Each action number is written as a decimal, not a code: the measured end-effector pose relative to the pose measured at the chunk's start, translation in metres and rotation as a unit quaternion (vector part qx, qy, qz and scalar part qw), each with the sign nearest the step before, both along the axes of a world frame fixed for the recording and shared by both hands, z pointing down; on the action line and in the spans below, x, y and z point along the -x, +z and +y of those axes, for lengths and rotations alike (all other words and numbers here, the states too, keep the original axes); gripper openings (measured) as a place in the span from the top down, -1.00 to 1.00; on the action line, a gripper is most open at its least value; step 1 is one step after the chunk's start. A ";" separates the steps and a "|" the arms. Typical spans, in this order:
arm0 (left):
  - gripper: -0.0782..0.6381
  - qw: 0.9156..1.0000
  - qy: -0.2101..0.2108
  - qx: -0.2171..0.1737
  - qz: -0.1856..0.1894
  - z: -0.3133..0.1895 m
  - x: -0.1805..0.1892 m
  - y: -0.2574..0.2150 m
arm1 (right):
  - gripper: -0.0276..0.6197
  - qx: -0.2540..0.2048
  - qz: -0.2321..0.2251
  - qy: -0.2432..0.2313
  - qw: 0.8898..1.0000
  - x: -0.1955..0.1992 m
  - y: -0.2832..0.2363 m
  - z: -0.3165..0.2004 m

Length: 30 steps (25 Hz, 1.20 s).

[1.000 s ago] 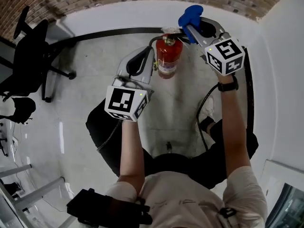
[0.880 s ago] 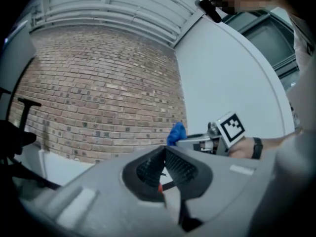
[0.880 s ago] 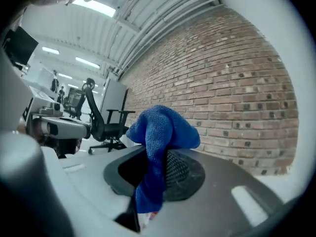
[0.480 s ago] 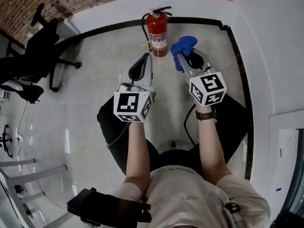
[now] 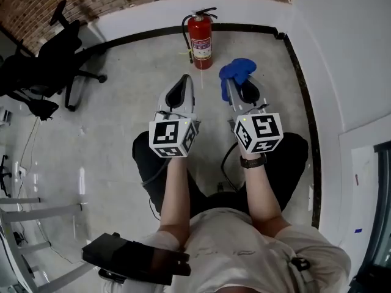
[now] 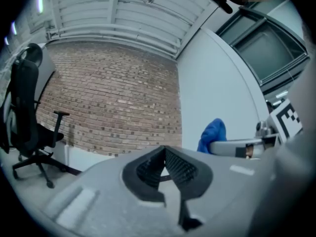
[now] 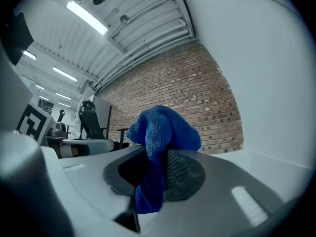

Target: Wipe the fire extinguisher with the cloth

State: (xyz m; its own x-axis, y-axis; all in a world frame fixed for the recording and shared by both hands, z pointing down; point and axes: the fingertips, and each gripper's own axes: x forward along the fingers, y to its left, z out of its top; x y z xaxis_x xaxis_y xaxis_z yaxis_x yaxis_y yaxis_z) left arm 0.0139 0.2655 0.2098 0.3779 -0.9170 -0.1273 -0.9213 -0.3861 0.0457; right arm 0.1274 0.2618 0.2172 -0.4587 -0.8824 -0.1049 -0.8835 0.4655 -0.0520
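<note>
One red fire extinguisher stands upright at the wall's foot, its label too small to read. One blue cloth, clamped in the right gripper, hangs near the extinguisher's right, not touching it. The left gripper, jaws closed on nothing, is nearer the person. One black office chair stands well left of the extinguisher.

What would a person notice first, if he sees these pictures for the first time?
The red fire extinguisher stands upright on the pale floor by the white wall, ahead of both grippers. Equally striking is the bright blue cloth, bunched in the jaws of the right gripper, apart from the extinguisher and to its right. The left gripper beside it is shut and holds nothing.
</note>
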 end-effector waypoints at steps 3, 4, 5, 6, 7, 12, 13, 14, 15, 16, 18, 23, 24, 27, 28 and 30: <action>0.78 1.000 0.006 0.000 -0.005 0.009 0.009 0.003 | 0.68 0.023 0.017 -0.004 1.000 0.008 0.016 0.006; 0.78 1.000 0.006 0.000 -0.006 0.009 0.013 0.004 | 0.68 0.031 0.017 -0.012 0.999 0.011 0.021 0.005; 0.78 1.000 0.005 0.001 -0.006 0.009 0.016 0.004 | 0.68 0.035 0.013 -0.021 0.999 0.012 0.022 0.003; 0.78 1.000 0.003 0.001 -0.004 0.008 0.018 0.003 | 0.68 0.035 0.009 -0.029 0.999 0.011 0.020 0.000; 0.78 1.000 0.001 0.001 -0.004 0.006 0.018 0.002 | 0.68 0.031 0.009 -0.033 0.999 0.008 0.015 -0.004; 0.78 1.000 -0.002 -0.004 -0.014 0.004 0.019 0.004 | 0.68 0.015 0.018 -0.015 1.000 -0.006 -0.001 -0.018; 0.78 1.000 -0.003 -0.003 -0.016 0.005 0.021 0.007 | 0.68 0.016 0.018 -0.011 1.000 -0.007 0.000 -0.019; 0.78 1.000 -0.004 -0.002 -0.018 0.005 0.023 0.008 | 0.68 0.018 0.017 -0.009 1.000 -0.007 0.001 -0.020; 0.78 1.000 -0.004 -0.002 -0.021 0.005 0.025 0.009 | 0.68 0.020 0.017 -0.008 1.000 -0.007 0.002 -0.022; 0.78 1.000 -0.004 -0.001 -0.024 0.004 0.027 0.009 | 0.68 0.021 0.016 -0.009 1.000 -0.007 0.004 -0.023; 0.78 1.000 -0.005 0.000 -0.031 0.002 0.030 0.011 | 0.68 0.019 0.016 -0.015 1.000 -0.006 0.005 -0.026; 0.78 0.999 -0.013 0.002 -0.032 -0.011 0.032 0.022 | 0.68 0.021 0.024 -0.022 0.999 -0.009 0.010 -0.030; 0.78 0.999 -0.018 -0.001 -0.034 -0.013 0.034 0.024 | 0.68 0.022 0.026 -0.022 0.999 -0.010 0.011 -0.029; 0.78 0.999 -0.014 -0.002 -0.035 -0.011 0.030 0.025 | 0.68 0.025 0.028 -0.018 0.999 -0.015 0.017 -0.026; 0.78 0.999 -0.009 0.001 -0.033 -0.009 0.027 0.024 | 0.68 0.027 0.028 -0.015 0.999 -0.017 0.019 -0.026; 0.78 0.999 -0.004 0.003 -0.032 -0.007 0.025 0.025 | 0.68 0.030 0.028 -0.010 0.999 -0.021 0.022 -0.027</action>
